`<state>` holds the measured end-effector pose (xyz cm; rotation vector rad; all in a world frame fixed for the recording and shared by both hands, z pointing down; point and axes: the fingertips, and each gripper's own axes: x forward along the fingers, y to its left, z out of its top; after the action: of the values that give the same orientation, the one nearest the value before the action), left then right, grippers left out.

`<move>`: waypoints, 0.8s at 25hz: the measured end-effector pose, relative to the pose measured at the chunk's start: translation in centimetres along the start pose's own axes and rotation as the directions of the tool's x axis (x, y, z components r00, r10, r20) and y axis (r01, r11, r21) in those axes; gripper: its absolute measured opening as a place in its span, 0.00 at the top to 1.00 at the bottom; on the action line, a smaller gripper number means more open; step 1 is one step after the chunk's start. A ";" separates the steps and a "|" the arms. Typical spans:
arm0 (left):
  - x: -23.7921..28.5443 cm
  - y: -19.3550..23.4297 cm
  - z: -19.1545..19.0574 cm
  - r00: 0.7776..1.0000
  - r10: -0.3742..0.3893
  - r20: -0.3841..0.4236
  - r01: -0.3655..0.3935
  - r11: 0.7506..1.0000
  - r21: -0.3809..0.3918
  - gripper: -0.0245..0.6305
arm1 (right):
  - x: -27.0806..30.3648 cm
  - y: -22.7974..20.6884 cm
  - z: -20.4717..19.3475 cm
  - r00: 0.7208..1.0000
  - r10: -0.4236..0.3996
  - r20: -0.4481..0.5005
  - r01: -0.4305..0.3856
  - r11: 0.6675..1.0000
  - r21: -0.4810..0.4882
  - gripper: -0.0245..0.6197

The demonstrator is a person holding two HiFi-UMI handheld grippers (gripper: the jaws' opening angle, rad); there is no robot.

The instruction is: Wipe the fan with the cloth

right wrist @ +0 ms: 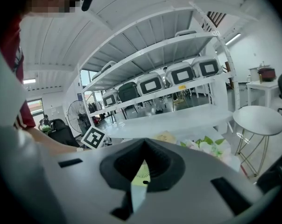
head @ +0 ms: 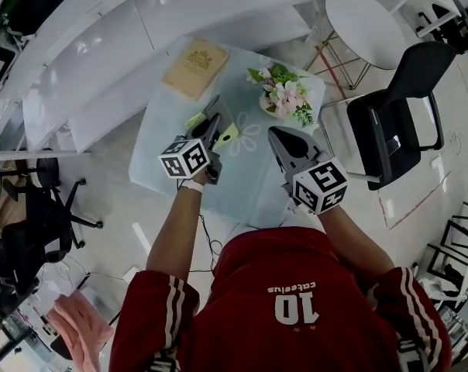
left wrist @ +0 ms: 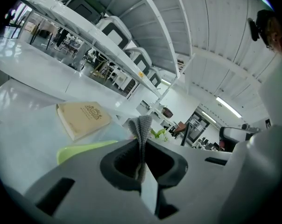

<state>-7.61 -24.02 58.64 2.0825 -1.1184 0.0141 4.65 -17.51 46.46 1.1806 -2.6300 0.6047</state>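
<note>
A small lime-green fan [head: 227, 136] lies on the pale glass table [head: 160, 173], partly under my left gripper [head: 213, 126]. That gripper hovers over it, shut on a grey knitted cloth [left wrist: 142, 127] that sticks up from between the jaws. In the left gripper view the fan [left wrist: 80, 149] shows as a green strip just left of the left gripper [left wrist: 142, 143]. My right gripper [head: 279, 136] hangs to the fan's right with its jaws together and nothing in them. In the right gripper view a piece of the fan [right wrist: 142, 172] shows below the meeting jaws of the right gripper [right wrist: 143, 143].
A tan book [head: 195, 67] lies at the table's far left corner. A bunch of flowers [head: 284, 91] stands at the far right. White shelving [head: 102, 45] runs behind the table. A black chair [head: 397, 122] and a round white table [head: 366, 25] stand to the right.
</note>
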 end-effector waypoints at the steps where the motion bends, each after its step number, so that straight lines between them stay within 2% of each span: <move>1: 0.3 0.2 -0.1 1.000 0.003 -0.006 -0.003 1.000 0.001 0.93 | 0.0 -0.2 -0.1 1.000 -0.002 -0.004 0.002 1.000 0.003 0.98; 9: 1.7 2.1 -1.3 0.999 0.033 -0.040 -0.034 0.999 -0.023 0.93 | 0.3 -0.9 -1.2 0.999 -0.007 -0.051 0.007 1.000 0.002 0.98; 20: 2.0 4.2 -2.2 0.996 0.075 -0.058 -0.077 0.997 -0.032 0.93 | 0.3 -0.9 -1.5 0.998 -0.008 -0.065 0.009 1.000 0.006 0.98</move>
<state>-8.68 -25.48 63.52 1.9963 -1.1550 0.0895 5.13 -17.54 48.12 1.1531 -2.5698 0.6392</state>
